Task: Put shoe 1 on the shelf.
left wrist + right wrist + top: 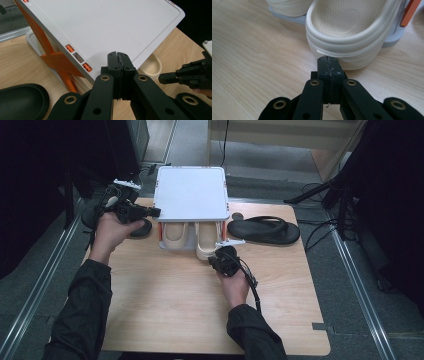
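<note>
Cream, thick-soled slipper (347,32) lies heel-first just before the right gripper (328,61), fingers pressed together, empty.

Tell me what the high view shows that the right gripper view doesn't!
High view: the whole wooden table, the white rack top, a black flip-flop lying right of the rack, both of the person's hands, and the left hand-held gripper at the rack's left edge.

Right gripper view: the bumpy inside of the cream slipper close up, and the shut jaws right at its heel rim.

Both: that cream slipper sticking out of the rack, the right hand-held gripper pointed at its heel, and the wood tabletop.
</note>
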{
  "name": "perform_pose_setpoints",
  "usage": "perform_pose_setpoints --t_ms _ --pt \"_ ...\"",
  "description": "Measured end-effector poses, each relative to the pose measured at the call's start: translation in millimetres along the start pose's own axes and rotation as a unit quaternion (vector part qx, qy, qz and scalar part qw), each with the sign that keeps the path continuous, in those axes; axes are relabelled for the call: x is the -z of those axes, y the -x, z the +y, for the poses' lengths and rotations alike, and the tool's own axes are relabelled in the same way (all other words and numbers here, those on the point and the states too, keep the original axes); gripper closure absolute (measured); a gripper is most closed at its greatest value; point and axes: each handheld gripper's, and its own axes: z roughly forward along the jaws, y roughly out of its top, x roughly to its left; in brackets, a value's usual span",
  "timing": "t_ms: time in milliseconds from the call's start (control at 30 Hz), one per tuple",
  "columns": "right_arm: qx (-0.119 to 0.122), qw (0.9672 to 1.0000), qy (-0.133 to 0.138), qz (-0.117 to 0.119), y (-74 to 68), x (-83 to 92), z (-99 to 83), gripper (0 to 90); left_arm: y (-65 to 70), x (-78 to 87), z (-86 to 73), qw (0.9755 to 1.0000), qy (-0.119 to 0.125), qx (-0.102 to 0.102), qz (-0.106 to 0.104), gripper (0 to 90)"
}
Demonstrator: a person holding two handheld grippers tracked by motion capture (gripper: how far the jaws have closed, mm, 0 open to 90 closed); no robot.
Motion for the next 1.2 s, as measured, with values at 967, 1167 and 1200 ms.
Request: perform_pose_setpoints --t_ms 967,1167,1200 --pt "-0.003 0.9999 -0.004 0.011 -9.6 -30.9 23.0 64.5 -0.4 0.1 -0.1 1.0 0.002 0.0 -0.005 87.8" --pt "0.002 0.9991 0.004 0.042 -9.1 -16.0 13.3 53.9 0.7 -0.4 0.0 0.9999 0.005 -0.003 -0.01 81.5" --pt "0.006 0.9989 0.011 0.046 -8.7 -13.0 12.1 53.8 1.1 -0.3 0.2 0.9999 0.004 -0.002 -0.011 80.5"
